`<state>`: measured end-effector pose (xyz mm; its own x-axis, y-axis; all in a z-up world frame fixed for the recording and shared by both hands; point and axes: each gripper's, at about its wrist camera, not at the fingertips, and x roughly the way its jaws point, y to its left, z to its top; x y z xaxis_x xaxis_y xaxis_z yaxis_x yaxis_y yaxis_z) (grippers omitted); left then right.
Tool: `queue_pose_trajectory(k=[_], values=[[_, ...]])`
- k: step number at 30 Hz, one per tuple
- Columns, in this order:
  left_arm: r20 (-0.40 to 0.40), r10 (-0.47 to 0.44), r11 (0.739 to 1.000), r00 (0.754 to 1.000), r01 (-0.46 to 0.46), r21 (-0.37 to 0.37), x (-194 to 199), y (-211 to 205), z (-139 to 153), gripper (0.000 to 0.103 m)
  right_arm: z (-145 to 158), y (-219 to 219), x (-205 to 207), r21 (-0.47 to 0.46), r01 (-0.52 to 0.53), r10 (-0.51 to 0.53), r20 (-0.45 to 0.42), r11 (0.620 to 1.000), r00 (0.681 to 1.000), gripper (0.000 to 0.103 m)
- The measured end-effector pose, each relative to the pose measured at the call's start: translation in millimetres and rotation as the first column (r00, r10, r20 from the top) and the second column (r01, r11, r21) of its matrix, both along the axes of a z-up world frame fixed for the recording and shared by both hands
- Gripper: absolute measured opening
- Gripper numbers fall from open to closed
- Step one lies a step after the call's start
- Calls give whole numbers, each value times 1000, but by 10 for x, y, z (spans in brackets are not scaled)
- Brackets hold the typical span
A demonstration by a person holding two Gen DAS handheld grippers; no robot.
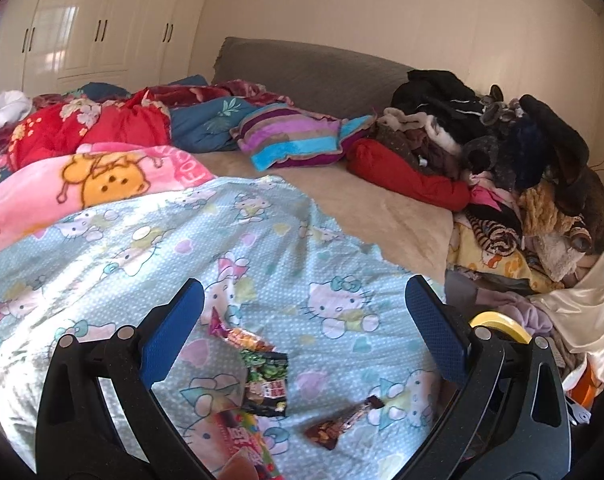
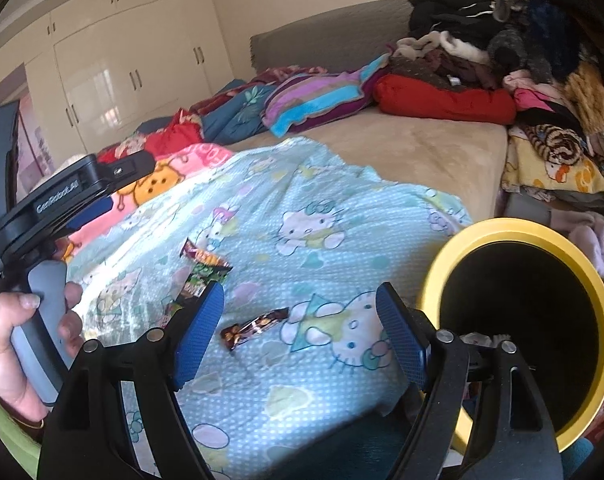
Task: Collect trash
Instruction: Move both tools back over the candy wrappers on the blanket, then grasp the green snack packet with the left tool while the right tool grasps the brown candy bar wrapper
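Several snack wrappers lie on a light blue Hello Kitty blanket (image 1: 262,264). A brown candy wrapper (image 1: 342,424) lies alone; it also shows in the right wrist view (image 2: 254,326). A black-green wrapper (image 1: 268,384) and a colourful one (image 1: 242,336) lie beside it, with a pink packet (image 1: 242,448) nearer. My left gripper (image 1: 302,320) is open and empty above them. My right gripper (image 2: 300,320) is open and empty, just over the brown wrapper. A yellow-rimmed black bin (image 2: 518,320) stands at the right.
A pile of clothes (image 1: 522,168) fills the bed's right side. Pillows and quilts (image 1: 294,136) lie at the grey headboard (image 1: 310,68). A pink cartoon blanket (image 1: 94,184) lies at the left. The hand holding the left gripper (image 2: 34,320) shows at the left of the right wrist view.
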<state>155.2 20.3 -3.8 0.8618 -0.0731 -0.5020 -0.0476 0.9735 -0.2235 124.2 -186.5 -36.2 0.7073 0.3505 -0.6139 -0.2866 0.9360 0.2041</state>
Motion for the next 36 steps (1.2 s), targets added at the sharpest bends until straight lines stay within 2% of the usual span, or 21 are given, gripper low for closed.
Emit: queue_pose_trajectory(k=[7, 18, 24, 28, 30, 31, 32, 36], values=[[-50, 14, 1000, 999, -15, -18, 64, 161, -184, 92, -185, 245, 73, -44, -33, 31, -51, 998, 998, 76], [-154, -3, 999, 988, -5, -53, 196, 333, -527, 92, -531, 433, 268, -40, -31, 25, -159, 999, 987, 76], [-209, -24, 996, 978, 4, -93, 274, 401, -717, 81, -743, 409, 487, 26, 2, 5, -251, 1000, 968, 75], [-263, -56, 988, 963, 16, -151, 331, 437, -898, 69, -878, 470, 619, 69, -12, 33, -307, 998, 951, 61], [-281, -60, 986, 958, 14, -164, 344, 442, -969, 69, -939, 519, 653, 58, -19, 37, -321, 998, 946, 53], [-288, -64, 984, 955, 13, -176, 351, 451, -1006, 68, -956, 541, 656, 60, -32, 50, -322, 998, 945, 43], [-296, -66, 983, 953, 11, -183, 358, 456, -1037, 67, -968, 551, 656, 74, -49, 71, -327, 996, 942, 38], [-320, -80, 977, 944, 10, -213, 380, 471, -1133, 63, -931, 515, 596, 110, -73, 103, -306, 991, 946, 34]])
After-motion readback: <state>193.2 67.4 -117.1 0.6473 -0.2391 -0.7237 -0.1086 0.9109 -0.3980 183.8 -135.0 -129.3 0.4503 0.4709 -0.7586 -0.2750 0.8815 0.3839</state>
